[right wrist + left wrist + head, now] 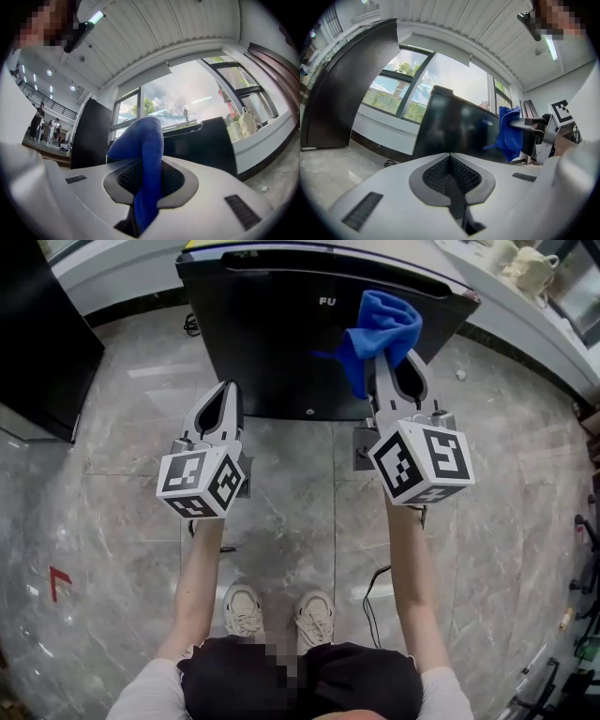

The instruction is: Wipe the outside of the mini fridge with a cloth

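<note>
The black mini fridge [281,324] stands on the floor ahead of me, its glossy door facing me. A blue cloth [380,334] bunches up in front of the door's right part, with my right gripper [398,371] shut on it; whether it touches the door I cannot tell. The right gripper view has the blue cloth [145,164] squeezed between the pads and the fridge [206,140] behind. My left gripper [225,401] is shut and empty, held level below the fridge's lower left. Its own view shows the fridge [454,131] and the cloth [508,133] at right.
A dark cabinet [37,343] stands at the left. A white counter [525,296] with pale bags runs along the back right. Cables [370,601] trail on the marble floor by the person's shoes [281,613]. Clutter lines the right edge.
</note>
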A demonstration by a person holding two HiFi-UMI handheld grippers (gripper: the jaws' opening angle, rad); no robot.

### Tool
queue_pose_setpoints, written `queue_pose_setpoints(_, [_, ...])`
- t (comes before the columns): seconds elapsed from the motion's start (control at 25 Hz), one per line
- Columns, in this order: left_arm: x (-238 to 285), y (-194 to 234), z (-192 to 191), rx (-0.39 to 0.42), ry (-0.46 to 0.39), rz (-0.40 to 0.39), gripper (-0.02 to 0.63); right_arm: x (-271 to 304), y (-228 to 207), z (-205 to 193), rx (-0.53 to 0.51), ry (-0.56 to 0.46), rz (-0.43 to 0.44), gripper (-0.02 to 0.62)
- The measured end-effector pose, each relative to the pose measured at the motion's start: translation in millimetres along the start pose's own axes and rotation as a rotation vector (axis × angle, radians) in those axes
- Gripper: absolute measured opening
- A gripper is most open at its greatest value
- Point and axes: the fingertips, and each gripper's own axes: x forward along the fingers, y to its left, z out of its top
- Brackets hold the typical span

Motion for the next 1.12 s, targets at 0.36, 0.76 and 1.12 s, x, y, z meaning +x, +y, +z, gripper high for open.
queue_pose_setpoints(0.36, [-31, 68, 20, -0.006, -0.026, 0.106, 0.005, 64, 117, -52, 0.11, 0.035, 0.153, 0.081])
queue_pose_setpoints(0.76, [-30, 110, 7, -0.013, 0.0, 0.145, 0.005, 125, 178, -100, 0.075, 0.077, 0.168, 0.081])
queue_pose_setpoints(1.12, [-18, 95, -4, -0.013, 0.016, 0.11, 0.005, 115, 155, -102, 0.043, 0.064, 0.126, 0.081])
